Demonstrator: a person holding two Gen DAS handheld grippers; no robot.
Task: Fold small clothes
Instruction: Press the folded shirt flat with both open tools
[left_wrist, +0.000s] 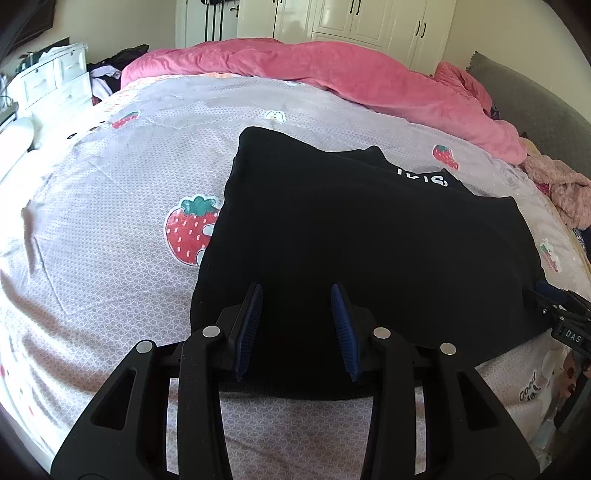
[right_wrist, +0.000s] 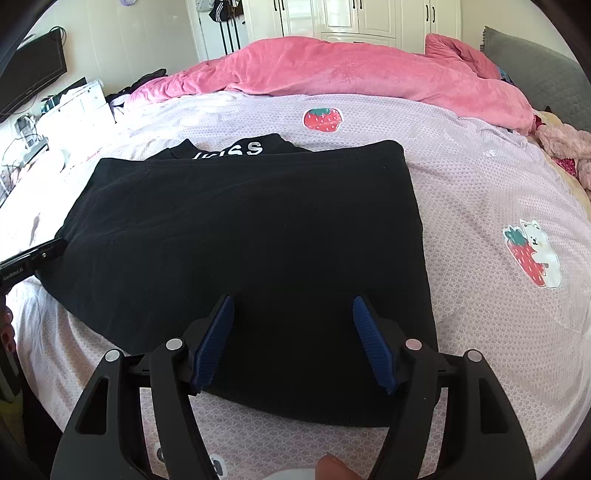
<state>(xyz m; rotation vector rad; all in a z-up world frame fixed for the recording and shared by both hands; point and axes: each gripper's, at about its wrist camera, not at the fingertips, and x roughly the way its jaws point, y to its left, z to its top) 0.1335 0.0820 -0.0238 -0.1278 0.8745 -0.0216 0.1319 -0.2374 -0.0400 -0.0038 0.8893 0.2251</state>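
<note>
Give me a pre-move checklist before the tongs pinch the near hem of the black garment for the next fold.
1. Black garment lying flat on the bedsheet: ok.
2. Left tongs open over the near hem: ok.
3. Right tongs open over the near hem: ok.
4. Nothing gripped in either pair of tongs: ok.
5. Top layer square with the lettered layer beneath: not ok, that part sticks out at the far edge.
6. Pads already touching cloth: cannot tell.

Black shirt (right_wrist: 240, 240) with white lettering ahead of the blue-padded right gripper (right_wrist: 293, 339); beyond it, lilac strawberry-print bedsheet (right_wrist: 461, 192), then pink blanket (right_wrist: 351, 70).
</note>
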